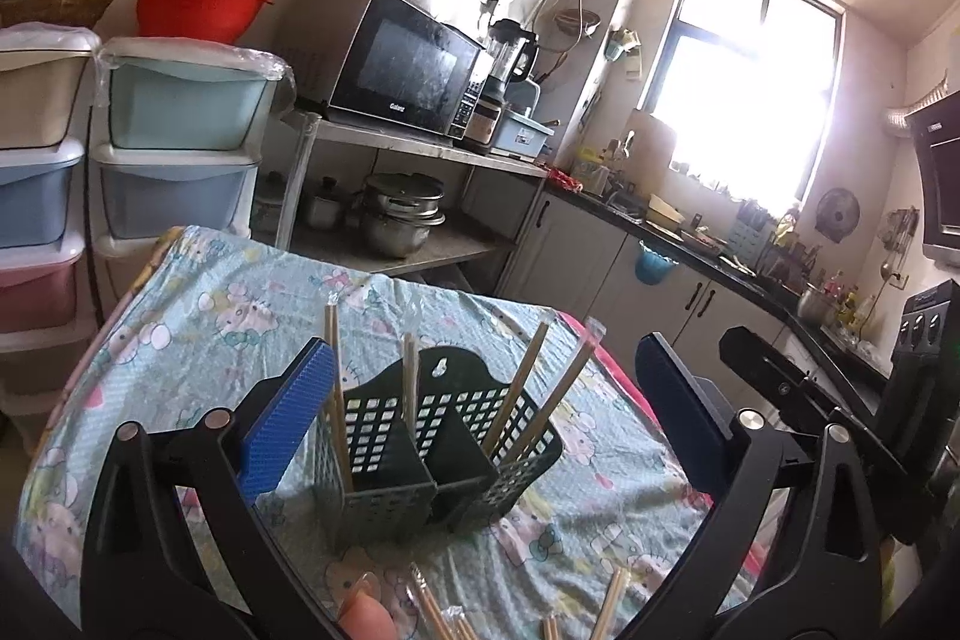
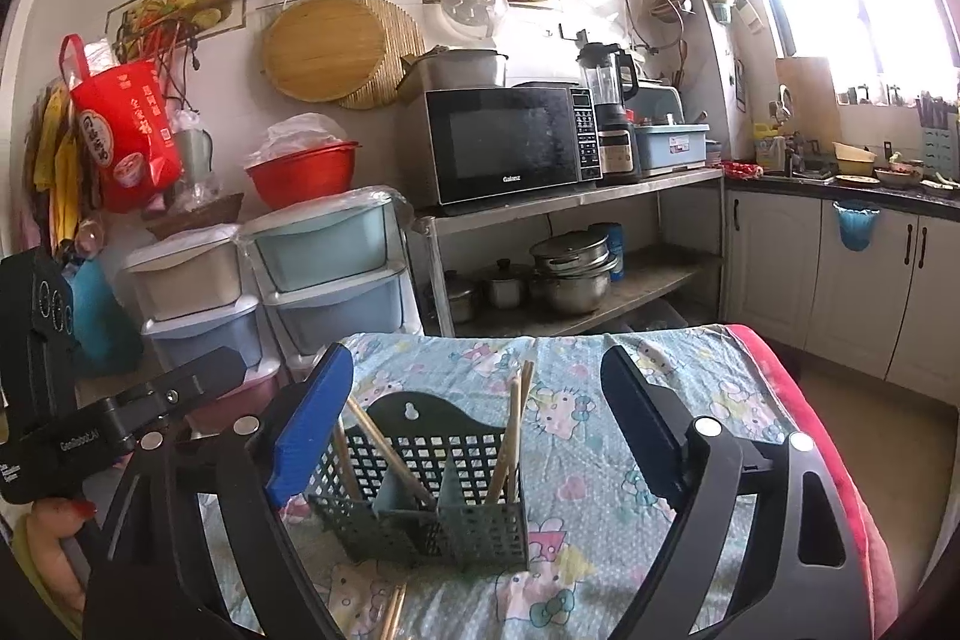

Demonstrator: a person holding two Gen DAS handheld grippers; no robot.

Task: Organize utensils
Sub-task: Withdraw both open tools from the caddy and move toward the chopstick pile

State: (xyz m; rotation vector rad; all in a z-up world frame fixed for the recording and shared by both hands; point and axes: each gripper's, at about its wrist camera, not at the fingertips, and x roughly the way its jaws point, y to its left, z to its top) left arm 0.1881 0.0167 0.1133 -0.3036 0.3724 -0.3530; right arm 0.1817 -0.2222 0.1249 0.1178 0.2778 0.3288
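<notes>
**Both claws wide and empty over the chopstick holder**

The left gripper (image 1: 474,400) and the right gripper (image 2: 477,418) both stand wide apart, holding nothing. Loose chopsticks (image 1: 444,610) lie nearest on the cloth. Just beyond, the holder (image 2: 432,484) keeps several chopsticks (image 1: 528,388) upright and sorted into its compartments. It stands on a cartoon-printed cloth (image 2: 600,460). Behind are drawers (image 2: 330,250), a microwave (image 2: 510,142) and a bright window (image 1: 744,100).

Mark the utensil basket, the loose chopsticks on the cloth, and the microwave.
basket (image 2: 480,532), right wrist view, front mesh wall.
loose chopsticks (image 1: 612,604), left wrist view, shaft of one stick near the bottom edge.
microwave (image 2: 510,142), right wrist view, door glass.
</notes>
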